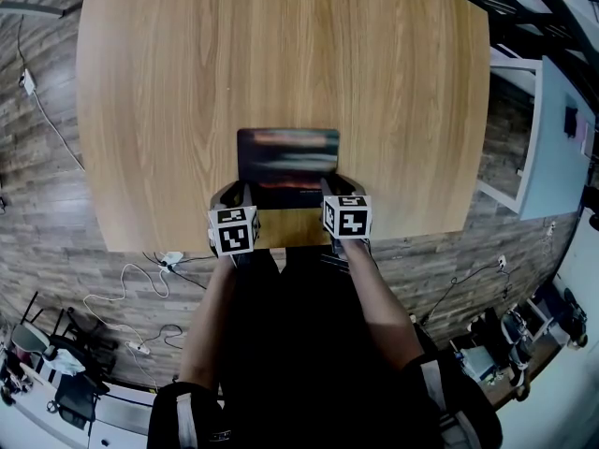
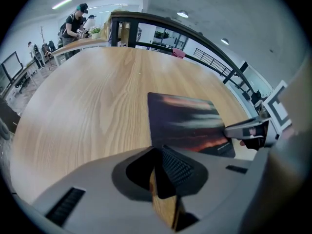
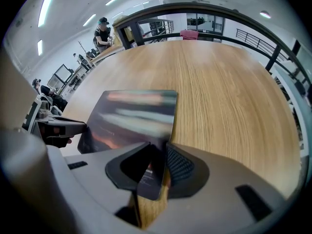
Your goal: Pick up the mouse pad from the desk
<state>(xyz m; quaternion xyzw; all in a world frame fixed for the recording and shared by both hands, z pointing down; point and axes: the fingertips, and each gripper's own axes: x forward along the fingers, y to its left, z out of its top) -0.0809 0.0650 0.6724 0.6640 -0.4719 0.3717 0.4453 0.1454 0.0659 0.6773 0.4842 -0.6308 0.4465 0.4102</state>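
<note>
The dark mouse pad (image 1: pixel 287 165) (image 2: pixel 187 123) (image 3: pixel 136 113), printed with blurred orange and white streaks, lies flat near the front edge of the round wooden desk (image 1: pixel 187 82). Both grippers point steeply down at its near edge. My left gripper (image 1: pixel 234 196) (image 2: pixel 163 179) straddles the near left corner, and a strip of wood shows in the gap between its jaws. My right gripper (image 1: pixel 332 191) (image 3: pixel 153 174) has the near right corner between its jaws, next to the ribbed pad, with a gap on the other side. Neither pair of jaws presses on the mouse pad.
Bare wood surrounds the pad on the desk. Cables and a power strip (image 1: pixel 170 258) lie on the floor below the desk's front edge. A white partition (image 1: pixel 552 138) stands at the right. People (image 2: pixel 73 23) stand at a far bench.
</note>
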